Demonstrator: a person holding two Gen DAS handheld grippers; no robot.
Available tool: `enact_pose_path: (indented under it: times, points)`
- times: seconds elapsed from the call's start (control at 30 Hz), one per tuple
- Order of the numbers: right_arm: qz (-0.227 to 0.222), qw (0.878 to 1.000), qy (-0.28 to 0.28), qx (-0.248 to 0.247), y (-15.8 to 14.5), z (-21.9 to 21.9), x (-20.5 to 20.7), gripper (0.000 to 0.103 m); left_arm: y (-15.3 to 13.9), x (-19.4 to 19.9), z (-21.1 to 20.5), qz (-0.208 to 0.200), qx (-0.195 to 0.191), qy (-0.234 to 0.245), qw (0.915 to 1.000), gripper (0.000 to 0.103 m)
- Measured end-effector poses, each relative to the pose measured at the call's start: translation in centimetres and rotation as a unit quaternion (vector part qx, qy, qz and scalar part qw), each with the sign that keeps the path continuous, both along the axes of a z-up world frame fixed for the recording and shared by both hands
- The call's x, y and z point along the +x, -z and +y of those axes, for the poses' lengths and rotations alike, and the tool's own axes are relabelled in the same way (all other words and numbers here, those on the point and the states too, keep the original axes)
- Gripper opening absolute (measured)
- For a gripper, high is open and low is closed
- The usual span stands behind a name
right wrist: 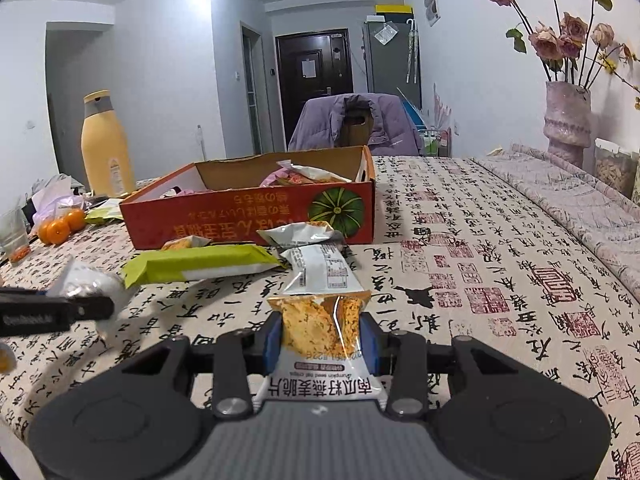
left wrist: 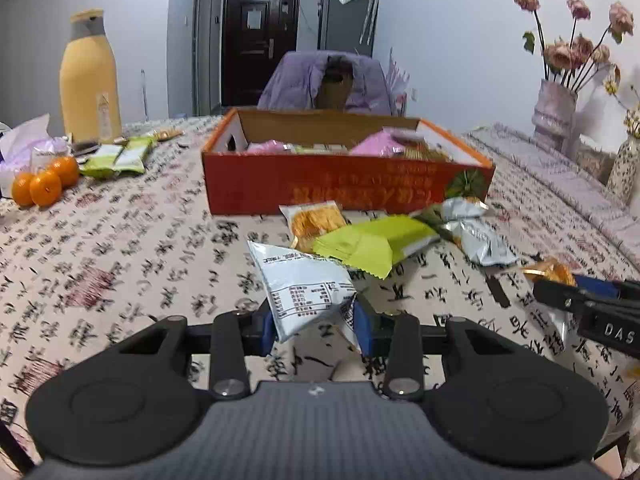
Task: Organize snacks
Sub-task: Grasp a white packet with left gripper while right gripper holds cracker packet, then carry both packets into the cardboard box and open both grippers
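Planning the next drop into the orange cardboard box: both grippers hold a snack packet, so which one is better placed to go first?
Probably the left gripper: its white packet faces the orange cardboard box head-on. The right gripper, with its crisp packet, sees the box off to its left.

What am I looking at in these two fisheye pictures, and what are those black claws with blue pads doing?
There is no robot arm: a person holds one two-finger claw in each hand, and a camera on each looks forward along its fingers. In the left wrist view, the left claw is shut on a white snack packet. In the right wrist view, the right claw is shut on a packet of golden crisps. Each claw also shows at the edge of the other's view. On the patterned tablecloth stands an open orange box that already holds some snacks. In front of it lie loose packets, among them a green packet. To the left are oranges and a yellow bottle.
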State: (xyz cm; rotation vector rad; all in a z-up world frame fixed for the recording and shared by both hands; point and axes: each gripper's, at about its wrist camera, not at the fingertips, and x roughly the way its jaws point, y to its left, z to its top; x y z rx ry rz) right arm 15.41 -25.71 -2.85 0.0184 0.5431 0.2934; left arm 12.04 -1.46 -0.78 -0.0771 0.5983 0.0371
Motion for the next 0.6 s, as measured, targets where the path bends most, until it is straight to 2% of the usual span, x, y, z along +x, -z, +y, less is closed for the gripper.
enact_pose_path:
  times: [0.27, 0.6]
  points:
    - [-0.013, 1.0, -0.004, -0.005, -0.9, 0.6, -0.3, 0.039, -1.7, -0.7, 0.7, -0.029, 0.004, -0.001, 0.9996, 0.038]
    - [-0.039, 0.999, -0.011, -0.009, -2.7, 2.4, 1.4, 0.039, -3.4, 1.0, 0.1, -0.06, 0.015, 0.01, 0.998, 0.038]
